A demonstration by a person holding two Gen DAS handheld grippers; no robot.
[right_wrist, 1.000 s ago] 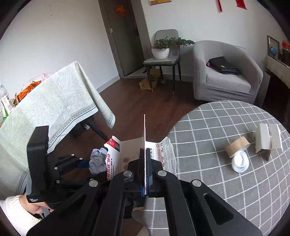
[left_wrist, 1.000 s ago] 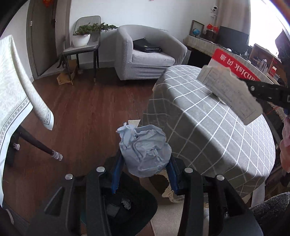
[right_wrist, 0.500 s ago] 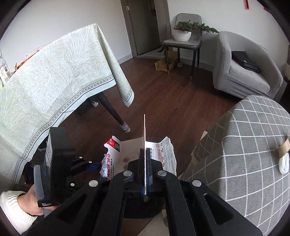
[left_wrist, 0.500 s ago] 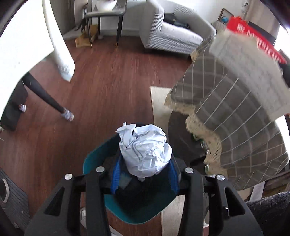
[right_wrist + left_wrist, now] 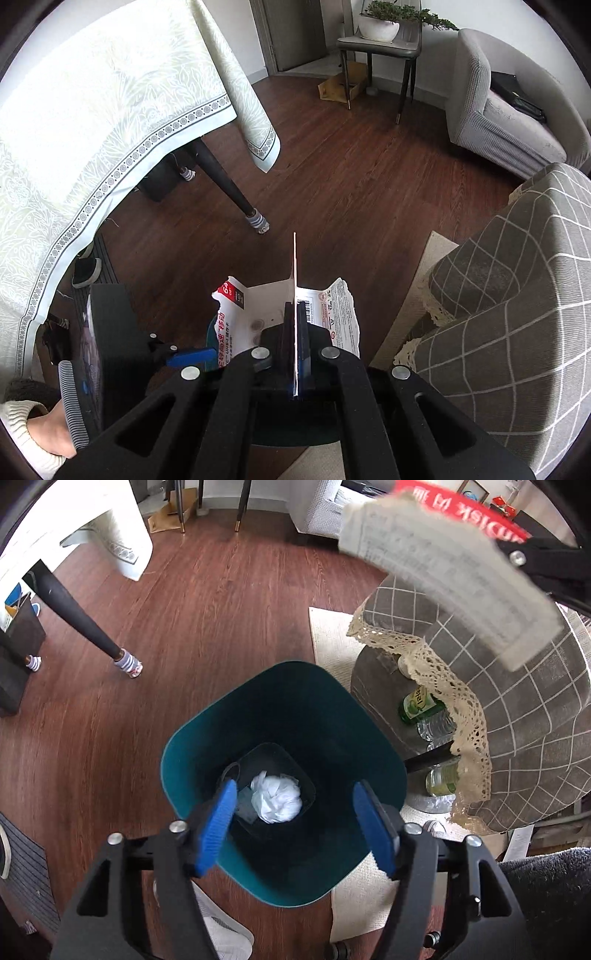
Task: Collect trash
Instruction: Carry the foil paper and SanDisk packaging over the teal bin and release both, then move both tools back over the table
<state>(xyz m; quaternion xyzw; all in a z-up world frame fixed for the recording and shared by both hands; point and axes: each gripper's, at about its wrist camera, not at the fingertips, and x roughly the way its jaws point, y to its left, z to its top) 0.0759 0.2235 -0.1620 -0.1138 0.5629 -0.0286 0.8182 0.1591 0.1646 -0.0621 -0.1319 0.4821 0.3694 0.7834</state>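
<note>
In the left wrist view a teal trash bin [image 5: 184, 746] stands on the wood floor right below my left gripper [image 5: 299, 825]. A crumpled white paper ball [image 5: 276, 800] lies at the bin's bottom. The left jaws are opening and nothing is between them. My right gripper [image 5: 296, 350] is shut on a torn red-and-white cardboard package [image 5: 332, 306], whose flap stands up edge-on. The same package [image 5: 443, 565] hangs at the upper right of the left wrist view, above the bin's far side. The left gripper [image 5: 184, 356] shows at the lower left of the right wrist view, held by a hand.
A round table with a grey checked cloth [image 5: 517, 716] and lace hem stands right of the bin; bottles [image 5: 421, 709] sit under it. A cream rug [image 5: 332, 642] lies beneath. A table leg [image 5: 74, 613] and pale tablecloth [image 5: 92, 129] are left. An armchair [image 5: 509, 122] and a chair with a plant [image 5: 380, 40] stand far back.
The left gripper came down over the bin, opened, and the paper ball dropped from its pads to the bin's bottom. The right gripper moved toward the bin, still holding the package.
</note>
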